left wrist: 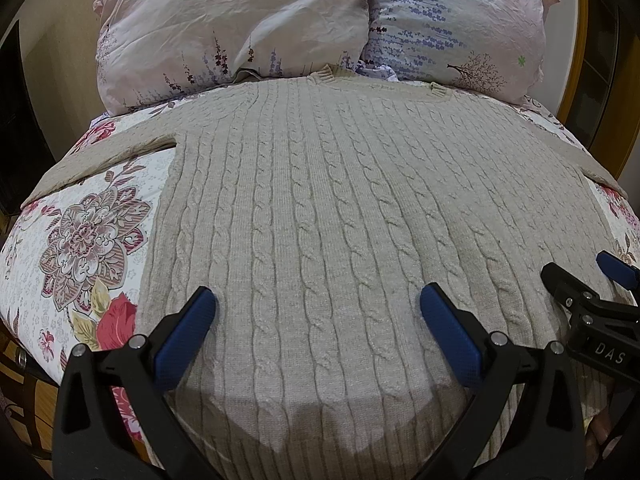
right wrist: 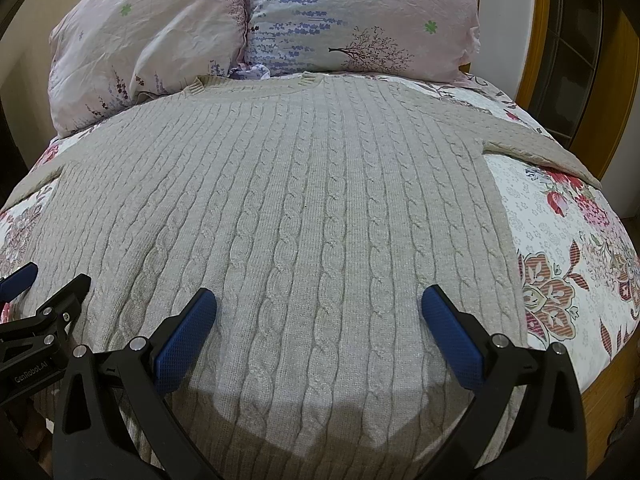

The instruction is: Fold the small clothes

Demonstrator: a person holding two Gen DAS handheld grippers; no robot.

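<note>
The sweater (left wrist: 340, 208) (a beige cable-knit) lies spread flat on a bed covered with a floral bedspread (left wrist: 88, 240), its ribbed hem nearest the tongs and its neckline (left wrist: 384, 88) far ahead of them, touching two pale flowered pillows. The left pillow (left wrist: 224, 28) and the right pillow (left wrist: 460, 20) lean together at the head of the bed, well beyond the fingertips.

The left gripper (left wrist: 318, 312) hangs over the lower part of the sweater with its jaws spread wide and nothing between them; cable ribs run straight up through the gap. Its blue pads (left wrist: 188, 336) sit close above the knit, though whether they touch it cannot be told. Out past its left finger the sweater's left sleeve (left wrist: 108, 152) stretches sideways across the bedspread.

The right gripper (right wrist: 319, 312) is just beside the left one, also wide apart and empty, over the same lower part of the sweater. In its own view the left gripper's black frame shows at the left edge. Beyond its right finger the right sleeve (right wrist: 536, 148) runs out toward the bed's wooden frame (right wrist: 532, 52).
</note>
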